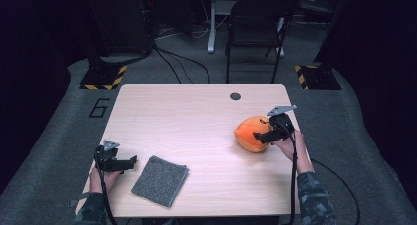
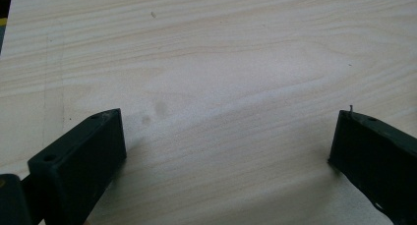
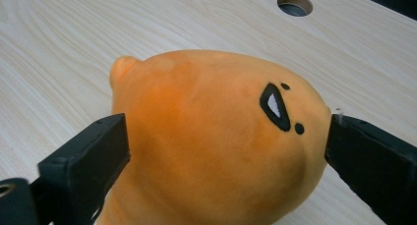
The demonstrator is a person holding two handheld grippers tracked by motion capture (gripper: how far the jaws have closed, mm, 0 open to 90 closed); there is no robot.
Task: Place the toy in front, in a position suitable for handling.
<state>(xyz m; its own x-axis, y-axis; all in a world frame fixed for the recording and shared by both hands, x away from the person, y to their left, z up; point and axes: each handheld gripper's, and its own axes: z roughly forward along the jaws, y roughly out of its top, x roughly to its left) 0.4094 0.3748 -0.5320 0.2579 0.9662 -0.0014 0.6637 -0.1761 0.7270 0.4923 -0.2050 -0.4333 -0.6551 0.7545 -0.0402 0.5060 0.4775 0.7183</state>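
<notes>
High view: fixed above the near edge, facing forward and down, far enough to take in the whole table [image 1: 196, 112] and floor beyond. Left gripper view: rides low, close over bare tabletop [image 2: 221, 63]. Right gripper view: very close on the orange plush [image 3: 211, 141], which the high view shares at mid-right [image 1: 250, 132], along with the table's hole [image 3: 294, 4].

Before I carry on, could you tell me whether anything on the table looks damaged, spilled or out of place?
Nothing stands out. The orange plush toy sits intact between the right gripper's jaws, the grey cloth lies flat near the front edge, and the table shows faint smudges at most.
</notes>
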